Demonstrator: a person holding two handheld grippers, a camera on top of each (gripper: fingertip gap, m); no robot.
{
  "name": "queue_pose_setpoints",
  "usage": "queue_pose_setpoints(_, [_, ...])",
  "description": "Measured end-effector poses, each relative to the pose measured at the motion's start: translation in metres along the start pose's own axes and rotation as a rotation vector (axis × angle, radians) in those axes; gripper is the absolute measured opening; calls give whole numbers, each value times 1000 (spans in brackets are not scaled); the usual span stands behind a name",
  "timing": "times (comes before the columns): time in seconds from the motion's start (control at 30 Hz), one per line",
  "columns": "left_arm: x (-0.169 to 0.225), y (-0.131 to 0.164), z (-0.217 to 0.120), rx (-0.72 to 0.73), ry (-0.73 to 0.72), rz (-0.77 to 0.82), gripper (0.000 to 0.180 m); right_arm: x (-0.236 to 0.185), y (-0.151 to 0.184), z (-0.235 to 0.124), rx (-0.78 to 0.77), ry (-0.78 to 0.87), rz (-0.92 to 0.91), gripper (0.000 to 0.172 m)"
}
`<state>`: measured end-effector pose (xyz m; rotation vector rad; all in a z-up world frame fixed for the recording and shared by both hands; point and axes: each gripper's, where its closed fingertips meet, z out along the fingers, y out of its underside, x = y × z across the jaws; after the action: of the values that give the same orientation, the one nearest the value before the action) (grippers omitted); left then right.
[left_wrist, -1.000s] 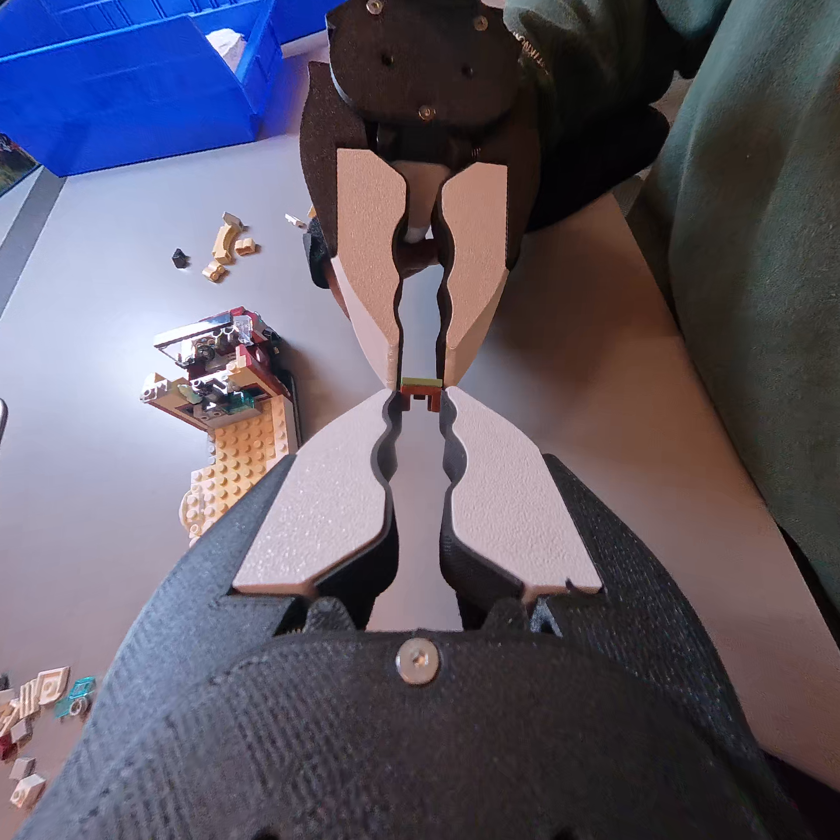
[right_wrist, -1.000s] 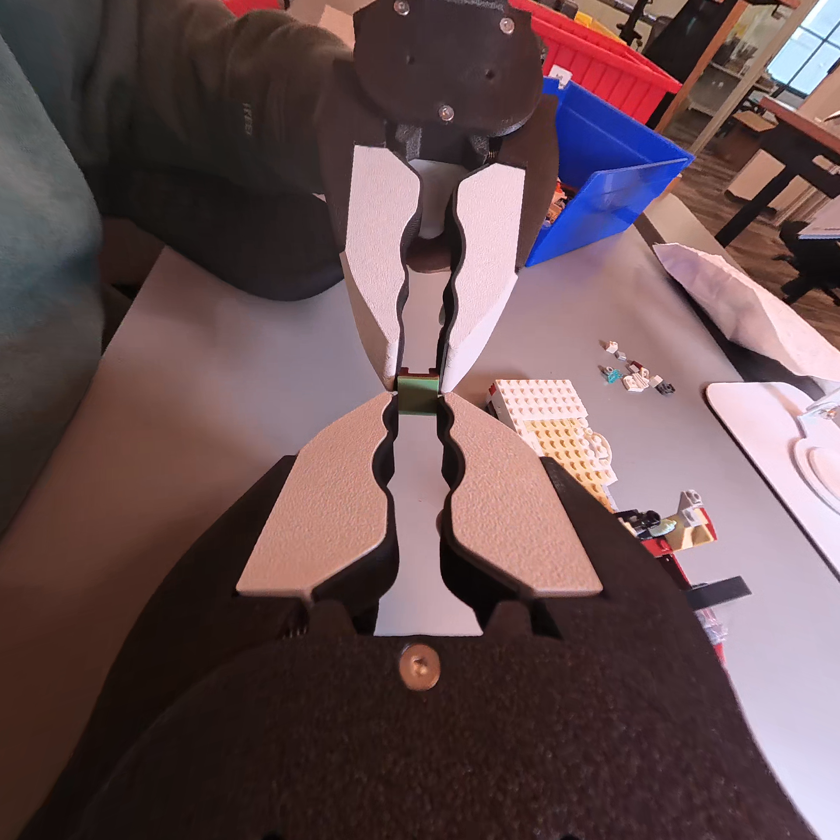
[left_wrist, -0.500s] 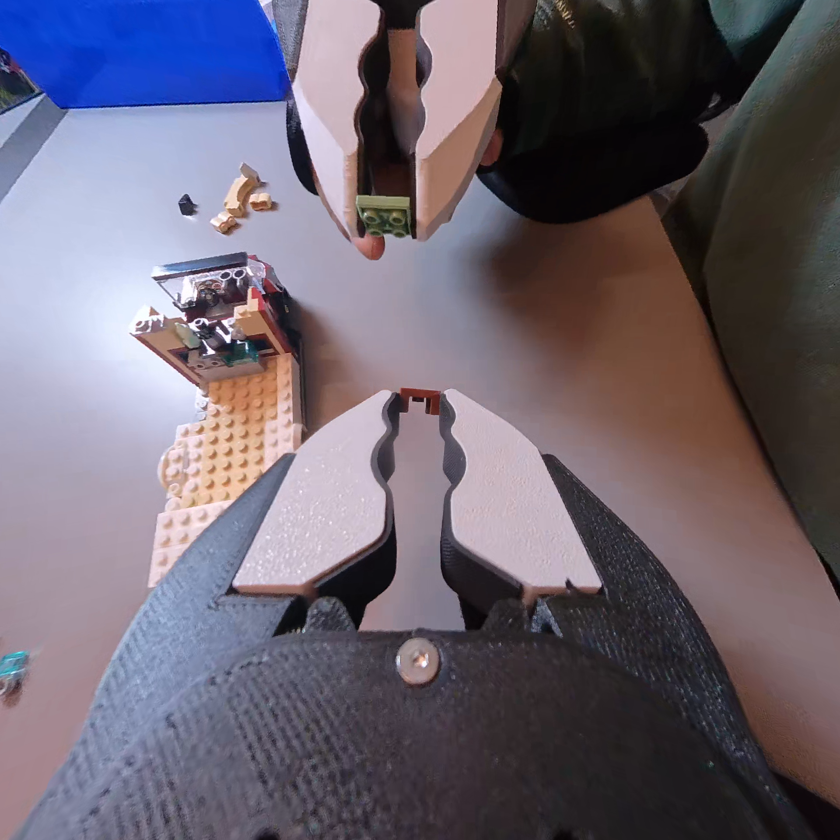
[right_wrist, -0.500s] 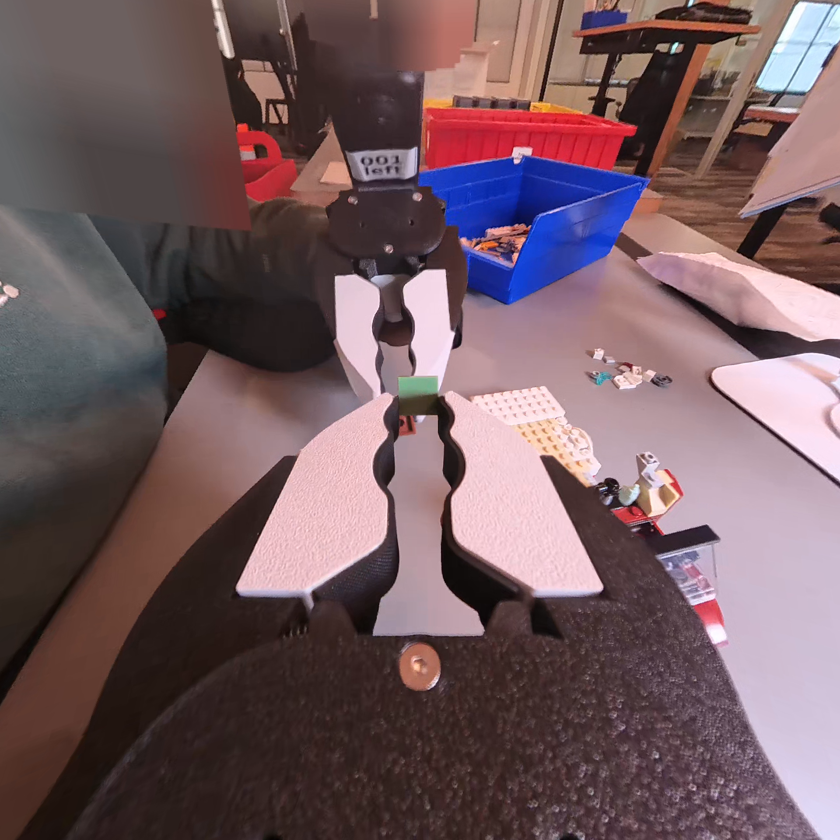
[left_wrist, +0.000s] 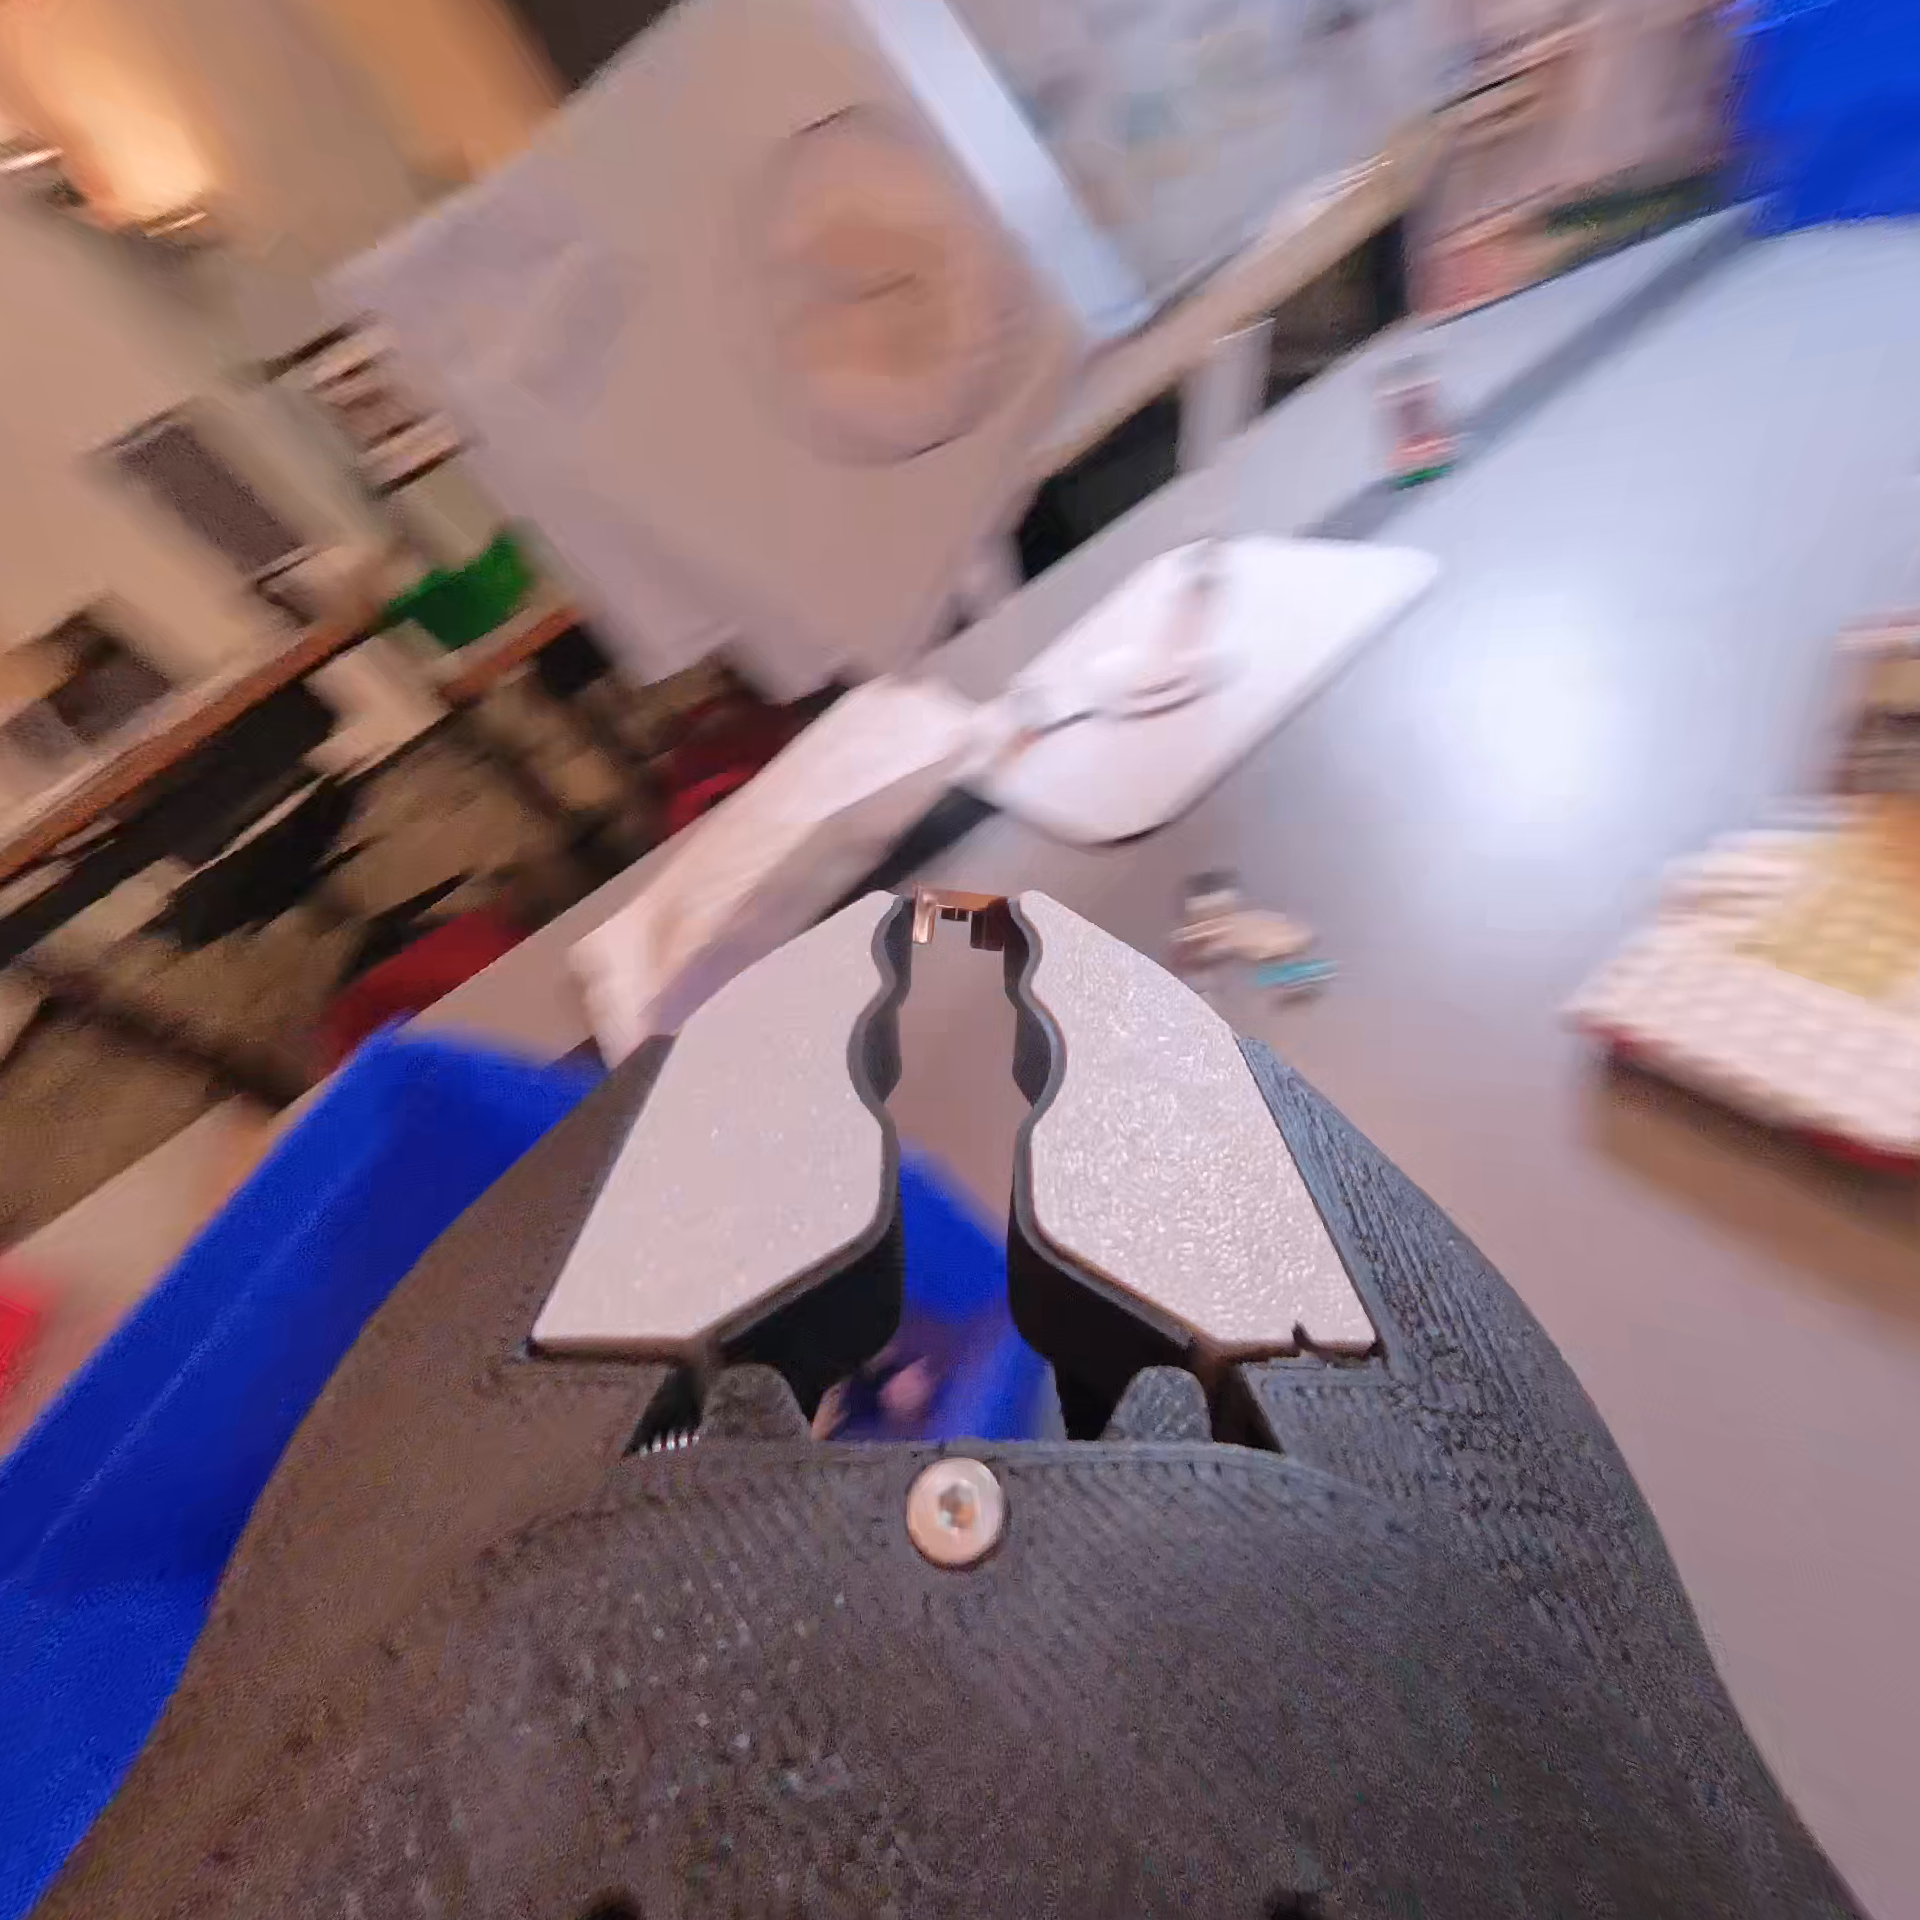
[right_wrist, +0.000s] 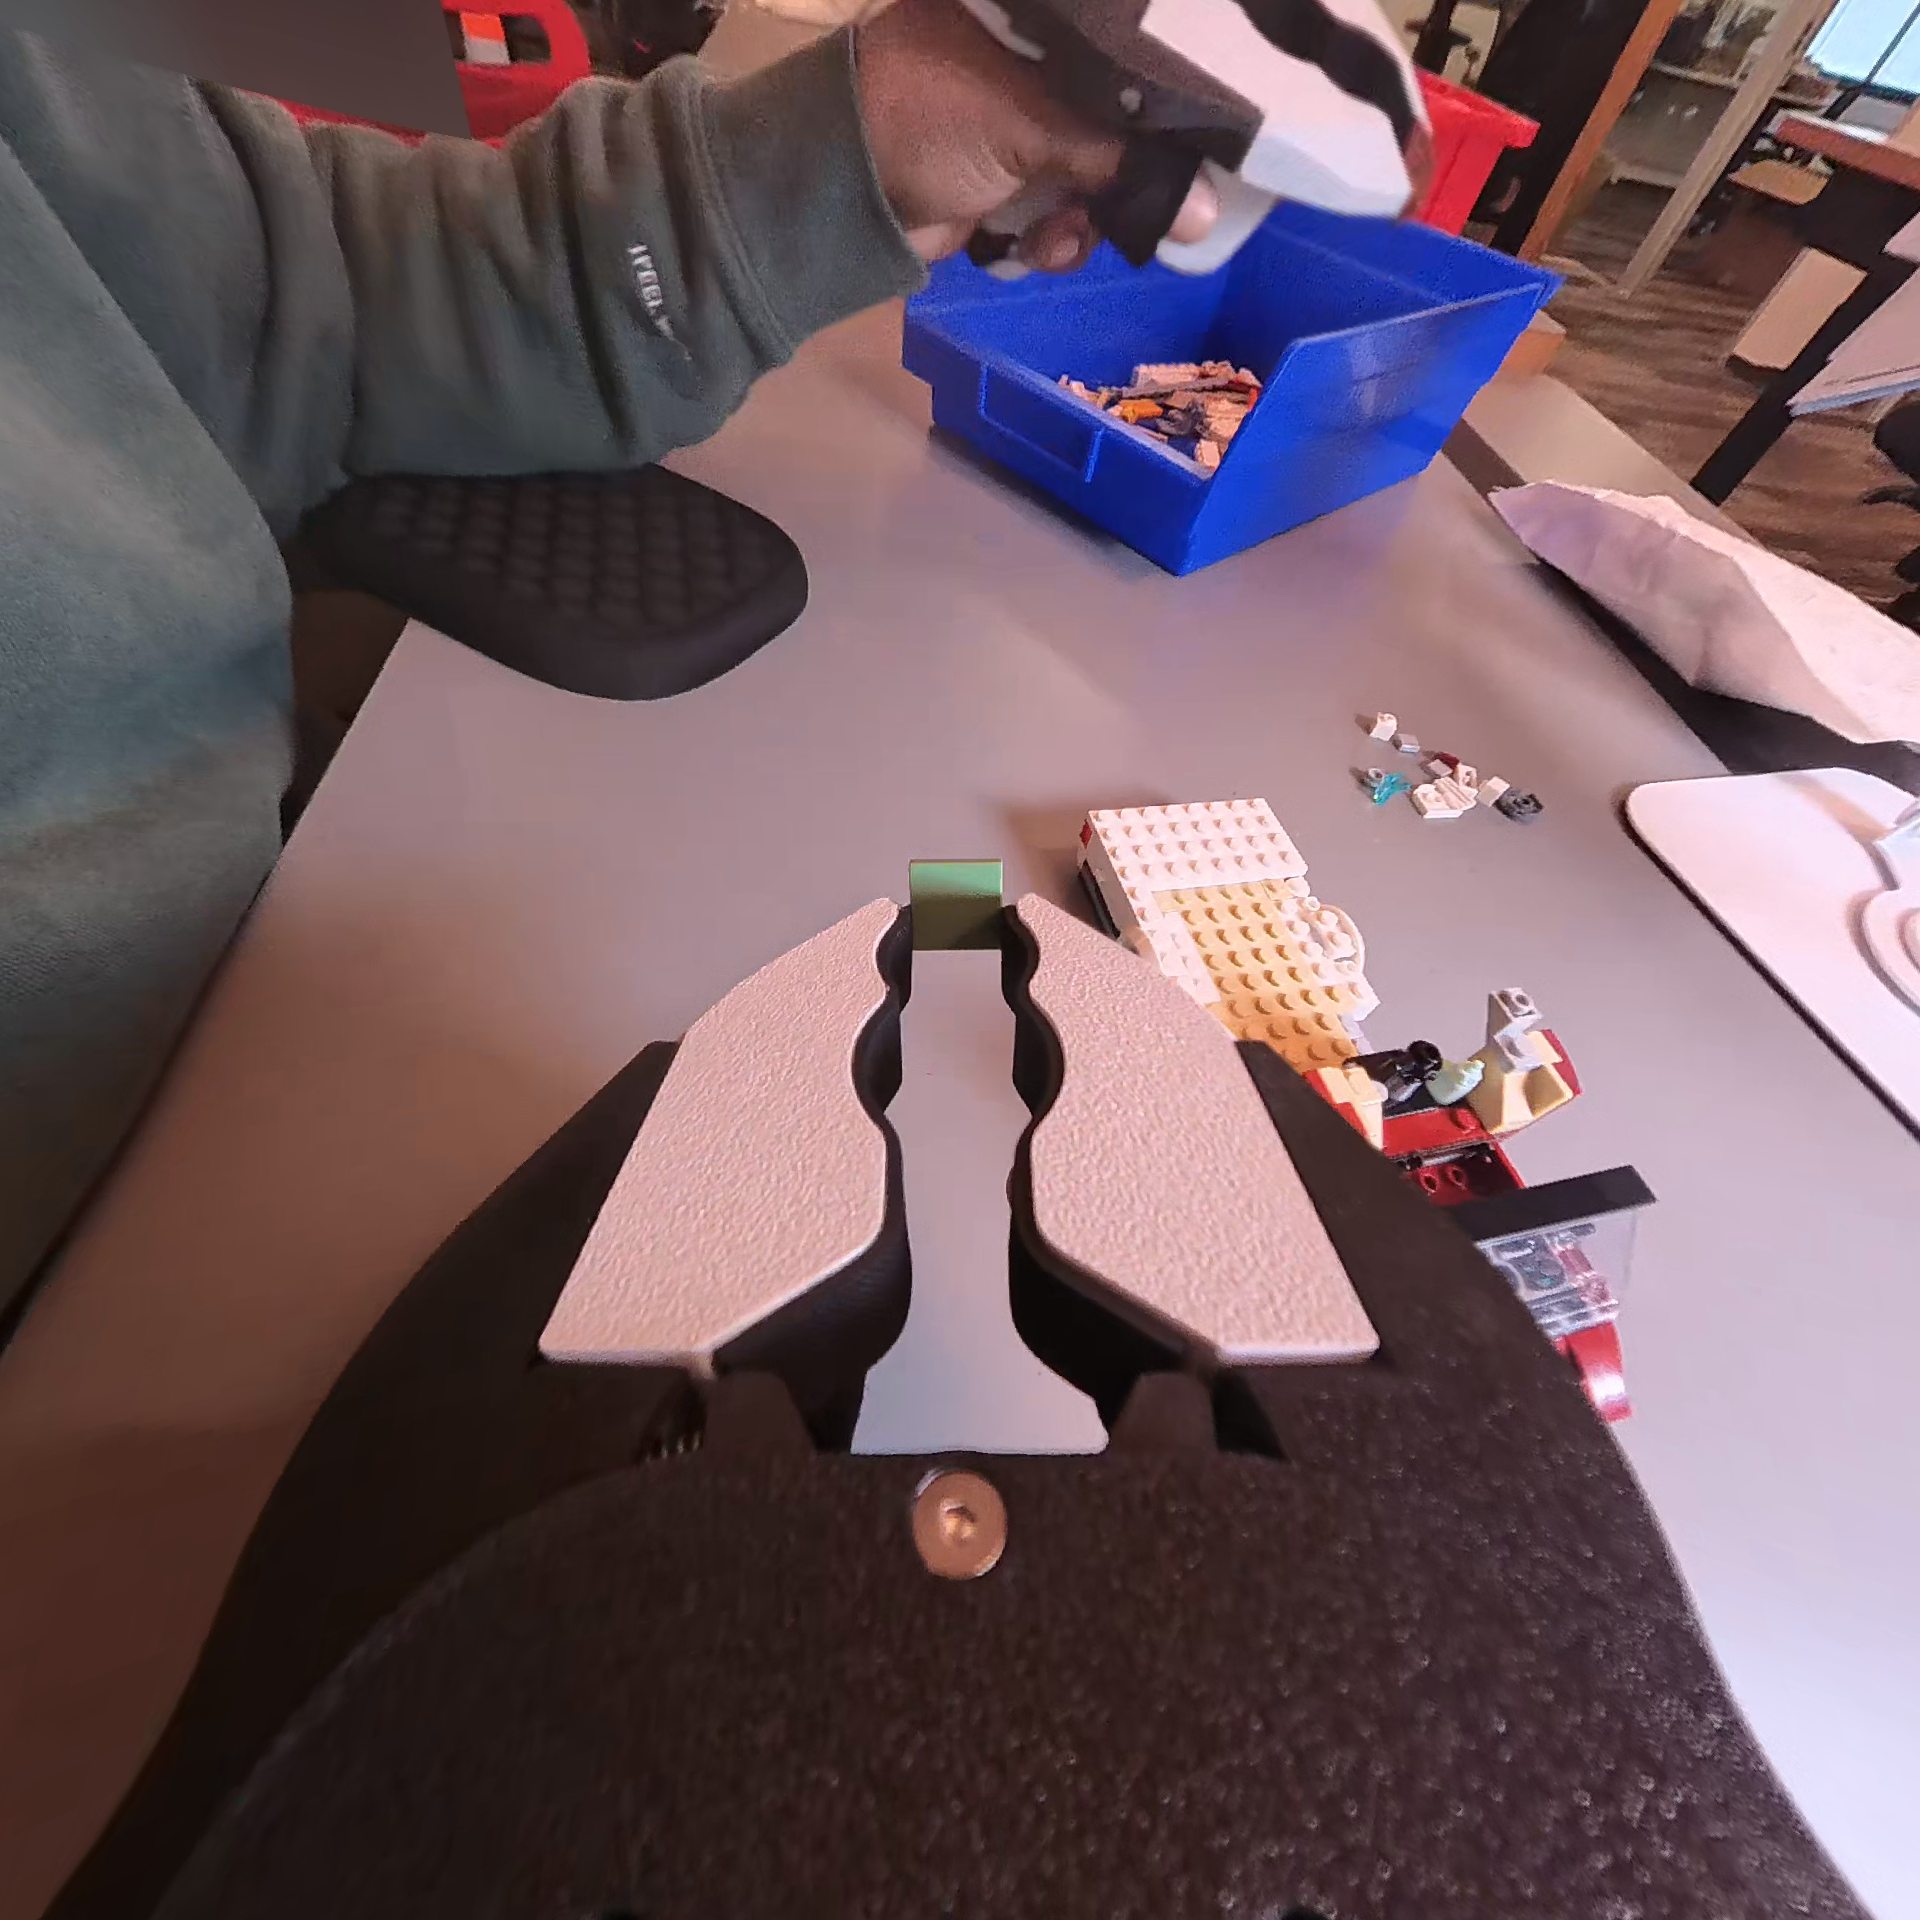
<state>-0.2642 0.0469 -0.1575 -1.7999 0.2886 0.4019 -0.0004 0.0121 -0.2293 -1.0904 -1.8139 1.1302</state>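
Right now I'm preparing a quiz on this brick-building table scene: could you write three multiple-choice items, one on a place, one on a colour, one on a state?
1. Where do the loose mixed bricks lie?
A. in the blue plastic bin
B. on the white tray
C. on the black pad

2. What colour is the small flat brick at the right gripper's tips?
A. red
B. green
C. blue

3. How does the left gripper stand?
A. wide open, bare
B. lying on the table
C. closed on a small reddish-brown piece

Answers: 1 A, the bricks are heaped inside the bin; 2 B, the brick is plainly green; 3 C, the piece sits pinched between its tips.
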Motion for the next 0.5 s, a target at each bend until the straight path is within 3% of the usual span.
queue_pose_setpoints(0.07, [-62, 37, -13, -147, -206, -60, 17, 0, -2, -1, 9, 2, 0, 16])
queue_pose_setpoints(0.13, [-86, 81, -19, -308, -232, -160, 21, -1, -3, -1, 12, -3, 2, 16])
queue_pose_setpoints(0.23, [-87, 122, -19, -446, -198, -222, 51, -1, -3, 1, 10, -6, 5, 17])
queue_pose_setpoints(0.3, [-88, 131, -18, -479, -209, -190, 71, -1, -2, 2, 10, 1, 6, 17])
queue_pose_setpoints(0.5, [-76, 107, -11, -377, -156, -77, 86, 6, -7, 0, 41, 36, 33, 16])
